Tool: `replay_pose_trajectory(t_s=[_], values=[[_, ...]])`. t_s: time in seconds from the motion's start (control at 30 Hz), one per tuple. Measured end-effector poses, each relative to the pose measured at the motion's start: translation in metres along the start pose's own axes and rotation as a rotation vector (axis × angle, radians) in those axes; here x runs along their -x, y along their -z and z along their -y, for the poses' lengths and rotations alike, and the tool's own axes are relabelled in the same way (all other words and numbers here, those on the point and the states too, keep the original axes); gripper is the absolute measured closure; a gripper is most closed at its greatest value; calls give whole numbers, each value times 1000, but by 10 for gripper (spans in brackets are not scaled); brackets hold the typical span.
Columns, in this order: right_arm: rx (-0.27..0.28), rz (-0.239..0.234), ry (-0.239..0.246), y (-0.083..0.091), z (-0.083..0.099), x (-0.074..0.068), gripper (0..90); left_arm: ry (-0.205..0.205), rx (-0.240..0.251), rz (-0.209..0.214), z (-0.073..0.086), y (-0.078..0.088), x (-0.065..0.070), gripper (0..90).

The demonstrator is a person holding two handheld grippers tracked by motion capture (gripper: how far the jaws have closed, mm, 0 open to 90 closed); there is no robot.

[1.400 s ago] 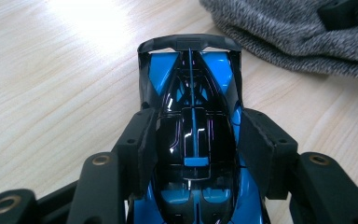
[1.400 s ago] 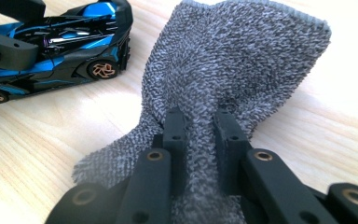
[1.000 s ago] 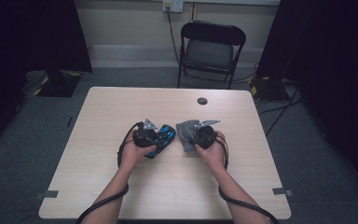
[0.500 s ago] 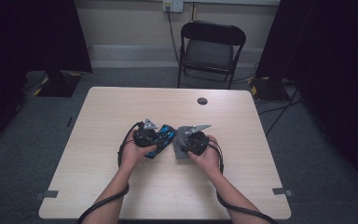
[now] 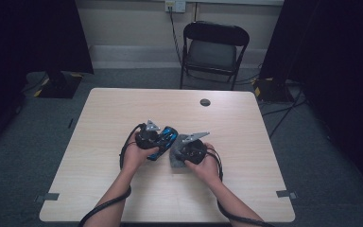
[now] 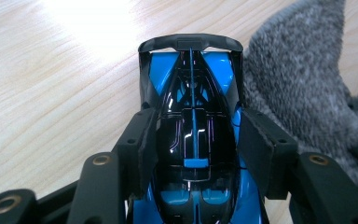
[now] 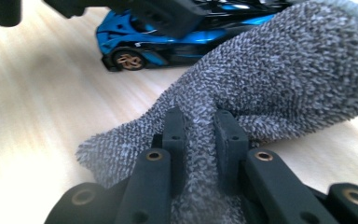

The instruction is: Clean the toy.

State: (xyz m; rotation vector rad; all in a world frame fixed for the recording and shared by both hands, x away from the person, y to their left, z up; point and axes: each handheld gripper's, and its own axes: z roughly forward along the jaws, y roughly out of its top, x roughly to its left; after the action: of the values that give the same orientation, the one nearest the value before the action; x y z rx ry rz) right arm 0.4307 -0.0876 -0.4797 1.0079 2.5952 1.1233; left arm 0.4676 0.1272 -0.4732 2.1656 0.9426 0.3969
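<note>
Light wood table (image 5: 123, 118): blue toy car (image 5: 166, 136), grey cloth (image 5: 176, 158) touching, small dark disc (image 5: 205, 102) apart.

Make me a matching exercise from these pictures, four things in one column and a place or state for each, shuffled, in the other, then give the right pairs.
Things:
1. blue and black toy car
2. grey fuzzy cloth
3. small round black disc
4. black folding chair

Places or states:
A. on the floor beyond the light wooden table
B. pinched in the right gripper
C. clamped by the left gripper
D. alone near the table's far edge

Pairs: 1-C, 2-B, 3-D, 4-A
</note>
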Motion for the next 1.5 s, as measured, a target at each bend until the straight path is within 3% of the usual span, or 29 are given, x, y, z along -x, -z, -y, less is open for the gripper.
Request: replay_pose_trajectory(t_s=[0.47, 0.77, 1.17, 1.5], values=[[-4, -96, 75, -10, -1, -33, 773, 1, -1, -8, 0, 0, 0, 474], [-1, -131, 74, -11, 0, -40, 773, 5, 4, -2, 0, 0, 1, 474], [-13, -162, 119, -12, 1, -54, 774, 18, 13, -7, 0, -1, 2, 473], [-20, -194, 147, -11, 2, -59, 775, 0, -1, -12, 0, 1, 1, 473]])
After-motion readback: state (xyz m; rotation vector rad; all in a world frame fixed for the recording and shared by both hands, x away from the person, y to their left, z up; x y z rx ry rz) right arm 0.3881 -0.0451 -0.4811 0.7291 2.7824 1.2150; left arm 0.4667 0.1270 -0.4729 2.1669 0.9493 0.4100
